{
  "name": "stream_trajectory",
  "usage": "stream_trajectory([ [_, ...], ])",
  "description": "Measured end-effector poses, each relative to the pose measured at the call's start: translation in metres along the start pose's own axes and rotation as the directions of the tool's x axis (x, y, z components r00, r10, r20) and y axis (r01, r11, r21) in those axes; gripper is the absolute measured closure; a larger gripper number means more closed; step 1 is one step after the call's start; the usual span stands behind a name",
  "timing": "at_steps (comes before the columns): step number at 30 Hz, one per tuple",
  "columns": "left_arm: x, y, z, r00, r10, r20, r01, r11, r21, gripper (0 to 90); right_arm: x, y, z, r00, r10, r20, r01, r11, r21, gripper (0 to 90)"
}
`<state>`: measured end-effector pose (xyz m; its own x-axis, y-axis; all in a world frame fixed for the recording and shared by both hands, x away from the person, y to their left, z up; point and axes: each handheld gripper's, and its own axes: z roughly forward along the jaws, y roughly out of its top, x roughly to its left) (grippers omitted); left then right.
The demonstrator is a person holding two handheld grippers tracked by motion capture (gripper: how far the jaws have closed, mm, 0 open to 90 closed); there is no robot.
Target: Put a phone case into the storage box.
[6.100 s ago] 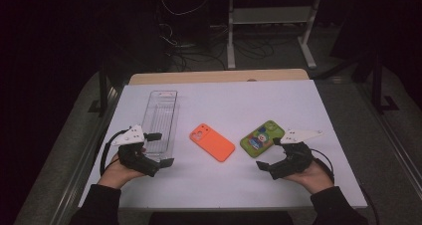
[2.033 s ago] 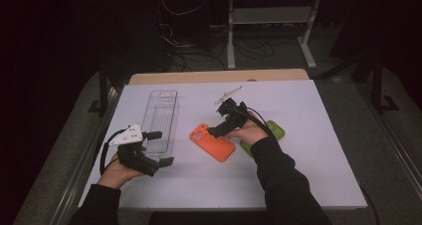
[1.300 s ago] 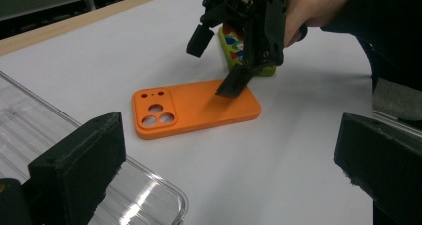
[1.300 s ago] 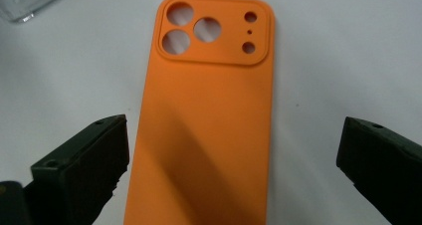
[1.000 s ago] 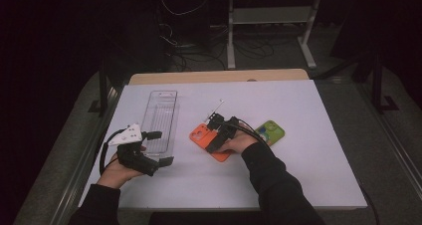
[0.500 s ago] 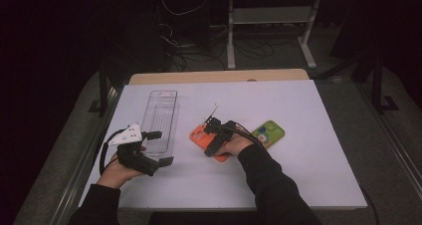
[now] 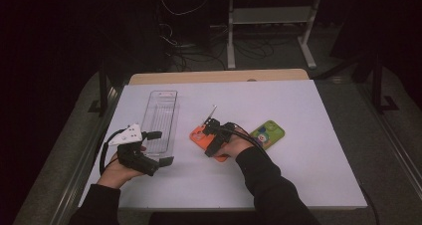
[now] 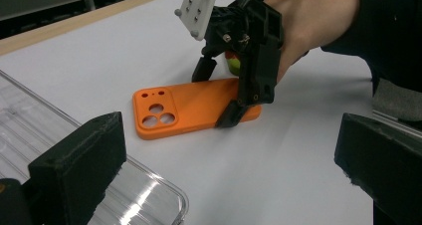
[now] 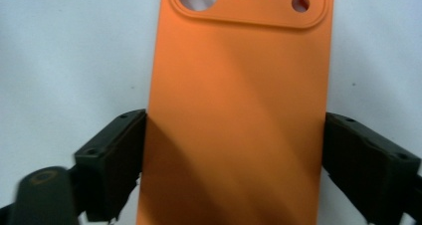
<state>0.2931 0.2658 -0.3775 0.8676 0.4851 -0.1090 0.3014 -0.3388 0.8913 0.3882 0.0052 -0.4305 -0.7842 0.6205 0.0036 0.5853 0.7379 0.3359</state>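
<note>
High view first: we see a clear plastic tray (image 7: 160, 119) lying empty on the white table (image 7: 308, 175), with our left gripper (image 7: 158, 148) resting at its near end, jaws apart and holding nothing. Our right gripper (image 7: 211, 141) straddles the orange phone case (image 7: 199, 134), which lies flat mid-table beside a green phone case (image 7: 268, 134).

Left gripper view: we see the tray's corner (image 8: 149, 195) bare, and one right jaw on each long edge of the orange case (image 8: 184, 108).

Right gripper view: the jaws flank the orange case (image 9: 239, 110), touching or nearly so; they have just been closing on it. Six seconds ago our right hand rested near the green case.
</note>
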Motion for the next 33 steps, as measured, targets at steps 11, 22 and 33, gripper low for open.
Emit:
stream_trajectory([
  [11, 0.0, 0.0, 0.0, 1.0, 0.004, 0.001, -0.004, 1.0, 0.008, 0.0, 0.002, -0.002, -0.001, 0.9988, 0.047, 0.01, -0.047, 0.999, -0.002, 15.1],
  [22, 0.0, 0.0, 0.001, 1.0, 0.005, 0.001, -0.005, 1.0, 0.008, 0.0, -0.011, -0.005, -0.014, 0.9995, 0.03, -0.013, -0.03, 0.999, -0.036, 15.2],
  [33, 0.002, 0.003, 0.006, 0.9999, -0.009, 0.005, 0.009, 1.0, 0.004, 0.0, -0.033, -0.019, -0.048, 0.9994, -0.004, -0.036, 0.001, 0.996, -0.086, 15.2],
])
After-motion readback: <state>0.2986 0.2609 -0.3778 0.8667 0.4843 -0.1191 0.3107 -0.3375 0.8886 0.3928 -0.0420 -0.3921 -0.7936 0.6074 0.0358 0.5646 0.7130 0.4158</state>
